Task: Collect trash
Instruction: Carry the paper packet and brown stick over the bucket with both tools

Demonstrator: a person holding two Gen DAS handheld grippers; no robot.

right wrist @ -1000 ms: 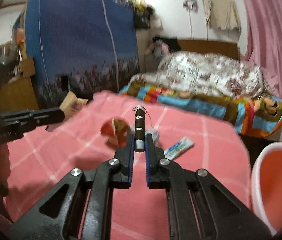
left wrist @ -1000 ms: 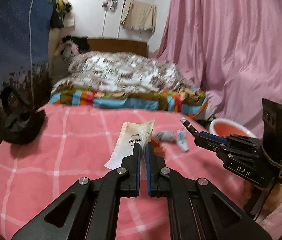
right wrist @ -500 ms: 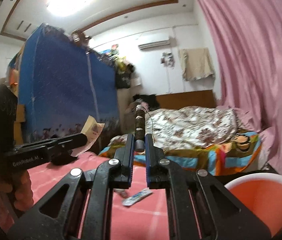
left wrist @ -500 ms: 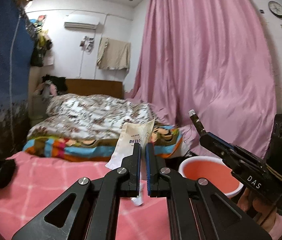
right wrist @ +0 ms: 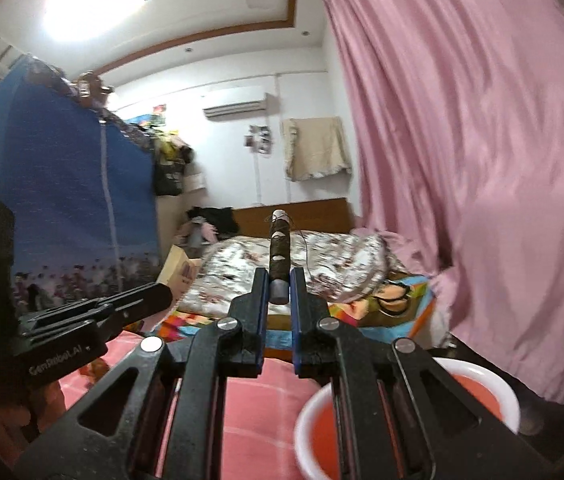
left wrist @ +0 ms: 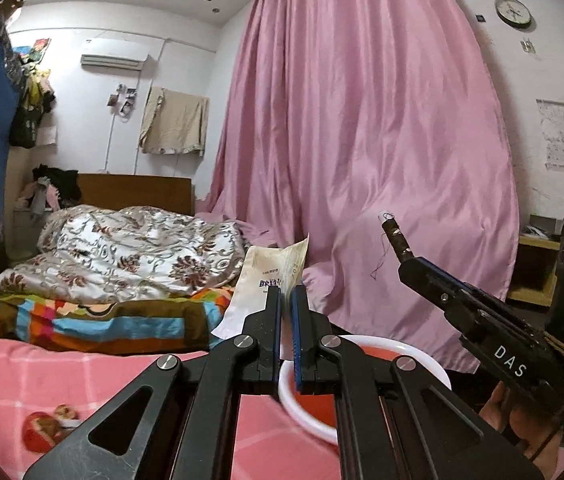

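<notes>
My left gripper is shut on a cream paper packet with printed text, held upright in the air. My right gripper is shut on a dark thread spool with a loose thread, also raised. The right gripper shows at the right of the left wrist view, the left gripper at the left of the right wrist view. A red basin with a white rim sits just below and beyond both grippers; it also shows in the right wrist view. A red wrapper lies on the pink checked cloth.
The pink checked tabletop lies below. A bed with a patterned quilt is behind it. A pink curtain hangs at the right, a blue wardrobe at the left.
Both grippers have lifted and tilted up, carrying the packet and the spool away from the tabletop toward the red basin, which now sits right under the fingers.
</notes>
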